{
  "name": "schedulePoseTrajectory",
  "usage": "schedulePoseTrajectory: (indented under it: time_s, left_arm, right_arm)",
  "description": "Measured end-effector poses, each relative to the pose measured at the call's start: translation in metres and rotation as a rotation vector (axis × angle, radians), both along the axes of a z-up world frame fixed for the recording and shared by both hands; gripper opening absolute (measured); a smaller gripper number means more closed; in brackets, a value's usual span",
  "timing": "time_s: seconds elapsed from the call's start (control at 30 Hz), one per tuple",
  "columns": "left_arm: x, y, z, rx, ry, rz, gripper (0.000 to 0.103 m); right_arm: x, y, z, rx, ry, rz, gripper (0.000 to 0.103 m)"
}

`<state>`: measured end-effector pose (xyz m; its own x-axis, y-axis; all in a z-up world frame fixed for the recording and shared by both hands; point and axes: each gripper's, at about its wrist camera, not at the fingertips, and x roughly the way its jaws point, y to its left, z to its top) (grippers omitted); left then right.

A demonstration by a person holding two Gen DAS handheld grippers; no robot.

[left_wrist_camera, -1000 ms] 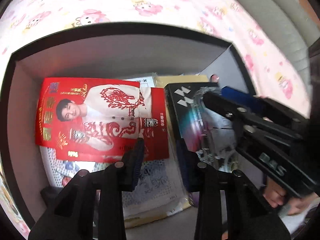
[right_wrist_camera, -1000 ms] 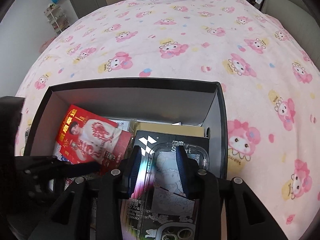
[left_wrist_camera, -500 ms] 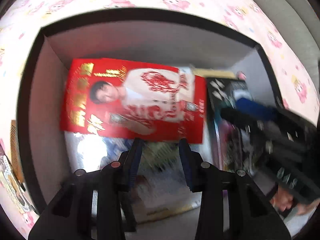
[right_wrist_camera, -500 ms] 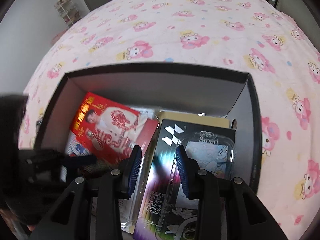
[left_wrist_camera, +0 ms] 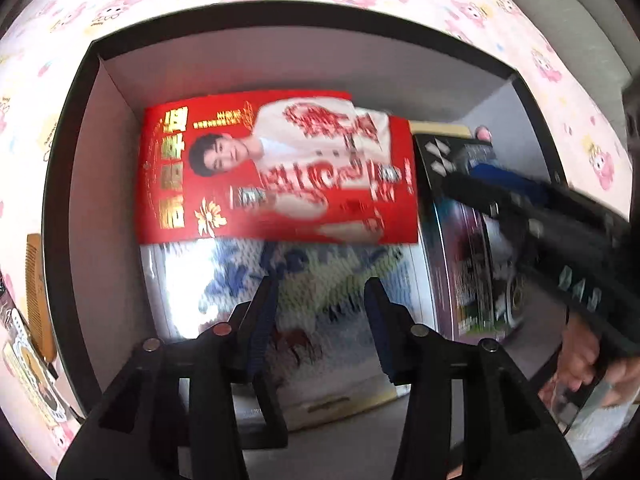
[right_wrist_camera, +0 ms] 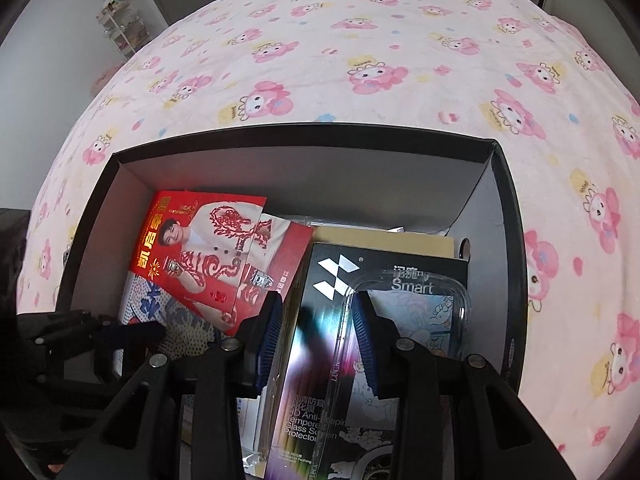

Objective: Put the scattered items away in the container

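The dark box (right_wrist_camera: 496, 184) sits on the pink cartoon-print blanket (right_wrist_camera: 360, 60), filling the lower half of the right wrist view. Inside it, a red packet (left_wrist_camera: 276, 176) lies at centre left over a shiny patterned bag (left_wrist_camera: 320, 280); a black screen-protector pack (right_wrist_camera: 360, 320) with a clear phone case (right_wrist_camera: 420, 304) on top lies at the right. The left gripper (left_wrist_camera: 318, 308) hangs over the bag, its jaws just widened, nothing between them. The right gripper (right_wrist_camera: 316, 332) stands part spread above the black pack; whether its pads touch anything I cannot tell.
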<state>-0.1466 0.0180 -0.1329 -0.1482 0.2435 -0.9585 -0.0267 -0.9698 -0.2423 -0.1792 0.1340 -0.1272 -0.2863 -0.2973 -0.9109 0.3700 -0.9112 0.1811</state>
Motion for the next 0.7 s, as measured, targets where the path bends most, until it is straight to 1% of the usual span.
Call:
schedulePoseTrajectory:
  time_s: [0.07, 0.13, 0.23, 0.3, 0.33, 0.37, 0.43, 0.53, 0.6, 0.7]
  left_arm:
    - [-0.009, -0.002, 0.001, -0.014, 0.01, 0.013, 0.046]
    - [-0.019, -0.005, 0.0, -0.028, 0.019, 0.033, 0.046]
    - [-0.022, -0.013, 0.004, 0.003, 0.024, 0.071, 0.046]
    - [-0.016, -0.013, 0.011, 0.011, 0.047, 0.07, 0.046]
    - [-0.026, -0.007, 0.009, 0.02, 0.059, 0.063, 0.046]
    - [-0.023, -0.005, 0.012, 0.03, 0.069, 0.054, 0.046]
    - [-0.017, -0.002, 0.016, 0.039, 0.088, 0.042, 0.046]
    - [-0.016, -0.005, 0.017, 0.037, 0.096, 0.06, 0.051]
    - [-0.023, -0.009, 0.01, 0.033, 0.076, 0.1, 0.051]
    - [-0.034, -0.014, -0.002, 0.058, 0.038, 0.147, 0.051]
  right_arm:
    - [0.001, -0.002, -0.001, 0.008, 0.006, 0.006, 0.033]
    - [0.001, -0.003, -0.002, 0.01, 0.011, 0.012, 0.036]
    - [0.0, -0.003, -0.001, 0.005, 0.019, 0.0, 0.036]
    - [0.002, -0.001, 0.004, -0.005, 0.046, -0.013, 0.036]
    - [0.002, 0.0, 0.008, -0.011, 0.064, -0.017, 0.036]
    - [0.002, 0.002, 0.014, -0.019, 0.083, -0.022, 0.036]
    - [0.001, 0.004, 0.018, -0.029, 0.09, -0.032, 0.036]
    - [-0.005, 0.004, 0.01, -0.042, 0.043, -0.038, 0.036]
    - [-0.008, 0.003, -0.001, -0.044, -0.006, -0.037, 0.037]
    - [-0.006, 0.0, -0.003, -0.034, 0.002, -0.019, 0.039]
